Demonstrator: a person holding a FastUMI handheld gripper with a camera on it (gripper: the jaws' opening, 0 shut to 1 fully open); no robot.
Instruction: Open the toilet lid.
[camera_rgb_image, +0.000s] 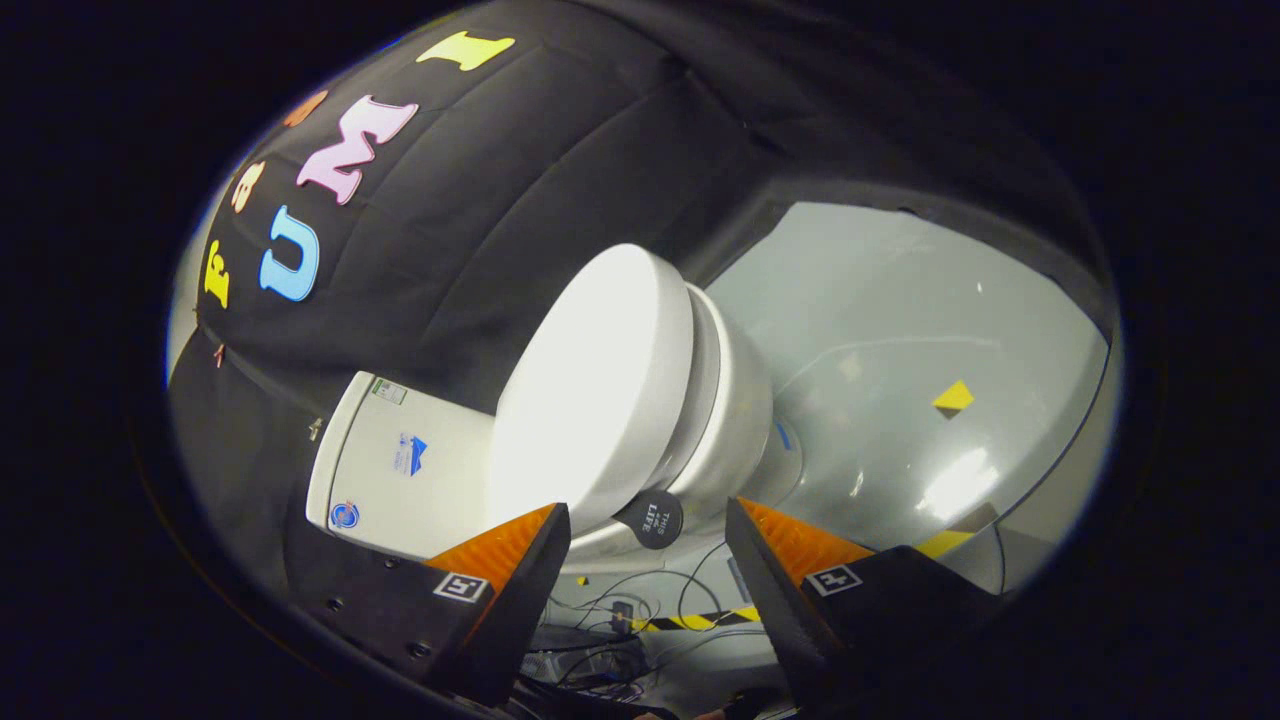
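Gaping apart, two fingers face one toilet lid, one tank.

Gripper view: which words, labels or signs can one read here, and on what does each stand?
"THIS" above, seemingly, "LIFE": round black tab on the closed white toilet lid.
Stickers on the white cistern: too small to read.
Square code markers on the fingers of the open gripper, either side of the tab: no words.
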